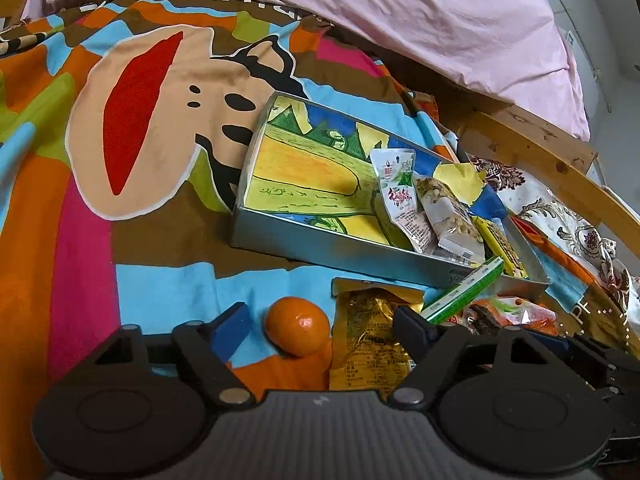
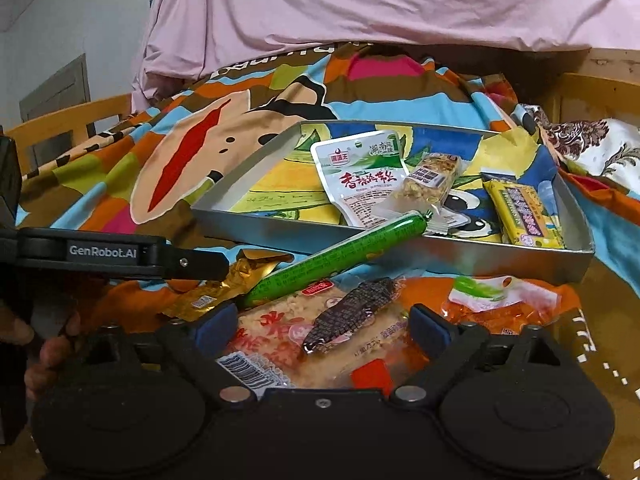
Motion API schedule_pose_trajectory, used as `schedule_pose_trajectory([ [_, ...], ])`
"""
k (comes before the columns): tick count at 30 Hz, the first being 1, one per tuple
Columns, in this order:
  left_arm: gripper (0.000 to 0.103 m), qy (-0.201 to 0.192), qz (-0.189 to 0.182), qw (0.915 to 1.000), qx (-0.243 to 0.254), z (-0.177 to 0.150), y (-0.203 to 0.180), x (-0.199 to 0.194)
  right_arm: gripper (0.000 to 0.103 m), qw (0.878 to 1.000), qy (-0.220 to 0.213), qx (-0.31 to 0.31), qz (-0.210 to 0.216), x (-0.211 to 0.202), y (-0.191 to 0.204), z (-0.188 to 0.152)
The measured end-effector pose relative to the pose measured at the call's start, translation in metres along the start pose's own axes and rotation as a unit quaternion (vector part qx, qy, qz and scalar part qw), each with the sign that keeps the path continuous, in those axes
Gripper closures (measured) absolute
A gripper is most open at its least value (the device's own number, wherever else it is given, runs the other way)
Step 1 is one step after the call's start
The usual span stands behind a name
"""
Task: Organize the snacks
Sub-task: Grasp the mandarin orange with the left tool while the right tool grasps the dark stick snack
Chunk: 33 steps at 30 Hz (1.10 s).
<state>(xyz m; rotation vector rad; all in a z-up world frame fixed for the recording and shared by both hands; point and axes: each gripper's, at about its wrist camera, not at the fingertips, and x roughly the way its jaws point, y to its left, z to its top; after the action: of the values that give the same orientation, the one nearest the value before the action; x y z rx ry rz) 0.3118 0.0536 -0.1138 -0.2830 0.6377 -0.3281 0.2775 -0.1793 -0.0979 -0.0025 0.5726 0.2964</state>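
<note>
Left gripper (image 1: 322, 326) spread around mandarin (image 1: 297, 331) and gold packet (image 1: 370, 344), right gripper (image 2: 320, 328) spread over rice cracker pack (image 2: 280, 340), tray (image 2: 400, 240) beyond.

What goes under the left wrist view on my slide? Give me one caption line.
Open left tool straddles a mandarin and gold packet on the patterned bedspread, short of the half-filled snack tray.

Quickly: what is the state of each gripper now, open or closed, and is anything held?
Left gripper: open, nothing held; the orange lies between its fingers.
Right gripper: open, nothing held, above the rice-cracker packet.
</note>
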Motion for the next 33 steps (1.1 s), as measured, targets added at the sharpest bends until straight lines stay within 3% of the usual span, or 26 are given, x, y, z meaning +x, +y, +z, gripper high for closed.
schedule_pose_trajectory([
  [7,0.040,-0.001,0.004,0.9998,-0.021,-0.001,0.007,0.000,0.016,1.000,-0.004,0.011,-0.005,-0.001,-0.003,-0.001],
  [9,0.055,-0.004,0.011,0.9996,-0.024,-0.002,0.008,0.000,0.016,1.000,-0.005,0.009,-0.005,-0.001,-0.003,-0.001],
  [10,0.057,-0.004,0.014,0.9996,-0.025,-0.002,0.008,0.000,0.016,1.000,-0.005,0.009,-0.006,-0.001,-0.003,-0.001],
  [18,0.061,0.000,0.033,0.9994,0.011,-0.005,-0.004,0.002,0.017,1.000,-0.003,0.013,-0.005,-0.001,-0.004,-0.001],
  [21,0.067,-0.002,0.034,0.9994,0.008,-0.005,-0.003,0.001,0.028,1.000,-0.006,0.014,-0.015,-0.002,-0.004,0.000],
  [23,0.067,-0.002,0.037,0.9993,0.006,-0.006,-0.004,-0.001,0.043,0.999,-0.003,0.026,-0.024,-0.004,-0.008,0.001],
  [26,0.067,0.002,0.048,0.9986,0.019,-0.007,-0.012,-0.006,0.054,0.998,0.004,0.051,-0.032,-0.007,-0.015,0.002],
  [33,0.068,0.016,0.062,0.9977,0.021,-0.010,-0.028,-0.019,0.058,0.998,0.020,0.060,-0.017,-0.023,-0.013,0.000],
])
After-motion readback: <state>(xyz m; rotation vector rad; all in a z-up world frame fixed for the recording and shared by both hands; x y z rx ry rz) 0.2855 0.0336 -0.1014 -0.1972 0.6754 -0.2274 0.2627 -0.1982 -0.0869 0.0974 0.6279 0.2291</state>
